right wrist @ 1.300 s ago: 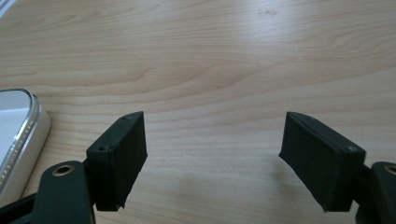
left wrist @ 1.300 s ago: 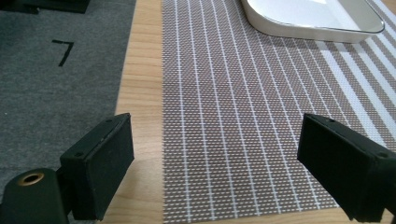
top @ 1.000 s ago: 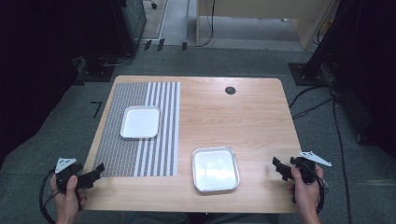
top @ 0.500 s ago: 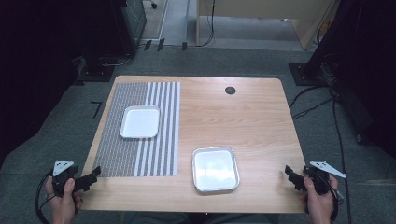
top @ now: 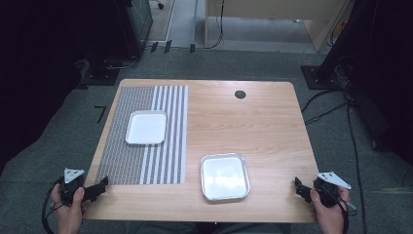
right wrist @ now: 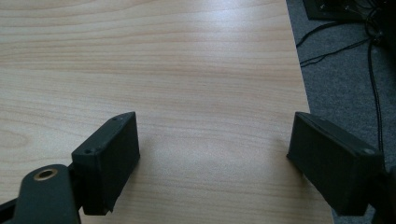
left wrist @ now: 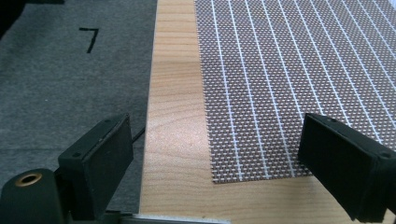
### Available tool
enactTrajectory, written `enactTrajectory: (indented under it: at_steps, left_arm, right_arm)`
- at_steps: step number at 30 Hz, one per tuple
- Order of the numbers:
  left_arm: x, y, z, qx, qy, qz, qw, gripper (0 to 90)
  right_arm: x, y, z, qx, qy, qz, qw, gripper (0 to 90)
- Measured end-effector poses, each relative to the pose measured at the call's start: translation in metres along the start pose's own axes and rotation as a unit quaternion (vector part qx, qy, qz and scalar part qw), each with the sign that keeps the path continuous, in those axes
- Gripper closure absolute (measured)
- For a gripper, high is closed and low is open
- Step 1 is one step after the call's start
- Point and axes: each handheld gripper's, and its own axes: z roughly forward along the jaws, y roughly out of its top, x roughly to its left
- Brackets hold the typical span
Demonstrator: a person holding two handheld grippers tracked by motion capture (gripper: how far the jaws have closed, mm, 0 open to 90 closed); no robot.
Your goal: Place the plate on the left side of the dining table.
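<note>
Left tool (top: 100,187) wide open, empty, aimed at grey woven striped placemat (top: 146,136)'s lower-left corner; right tool (top: 298,187) just widened, empty, over bare wooden desk (top: 243,122); likely readying to grip.

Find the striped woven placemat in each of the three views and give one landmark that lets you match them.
High view: the placemat covers the table's left part, with a white tray on it.
Left gripper view: the placemat takes up the upper right; its near corner lies between the open jaws.
Right gripper view: not in it; bare wood between the jaws.
Shared landmark: the wooden table, its edge against grey carpet.
</note>
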Motion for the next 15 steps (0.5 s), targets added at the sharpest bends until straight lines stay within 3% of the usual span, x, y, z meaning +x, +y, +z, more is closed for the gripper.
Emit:
enactTrajectory:
  at_steps: [1, 2, 3, 4, 8, 11, 15]
  left_arm:
    - [0.0024, -0.0016, 0.0011, -0.006, -0.013, 0.0, 0.9999, 10.0]
    - [0.0024, -0.0016, 0.0011, -0.006, -0.013, 0.0, 0.9999, 10.0]
    - [0.0054, -0.0001, 0.003, 0.004, -0.035, -0.007, 0.9993, 10.0]
    - [0.0065, 0.0005, 0.004, 0.007, -0.043, -0.009, 0.999, 10.0]
    - [0.0058, 0.001, 0.0061, 0.011, -0.045, -0.01, 0.9989, 6.3]
    - [0.0089, 0.0008, 0.0083, 0.017, -0.057, -0.027, 0.9978, 5.7]
    - [0.0104, 0.0013, 0.0093, 0.023, -0.057, -0.037, 0.9974, 4.0]
  right_arm:
    - [-0.0001, 0.0, 0.0001, 0.0, 0.001, -0.002, 1.0, 15.6]
    - [-0.0001, 0.0, 0.0001, 0.0, 0.001, -0.002, 1.0, 15.6]
    - [0.0002, -0.0001, 0.0002, 0.002, 0.003, -0.003, 1.0, 14.3]
    - [0.0003, 0.0, 0.0003, 0.002, 0.003, -0.003, 1.0, 14.1]
    - [0.0002, 0.0, 0.0004, 0.002, 0.003, -0.005, 1.0, 13.8]
    - [0.0004, -0.0001, 0.0004, 0.003, 0.004, -0.005, 1.0, 13.5]
    - [0.0004, -0.0001, 0.0005, 0.003, 0.003, -0.005, 1.0, 13.4]
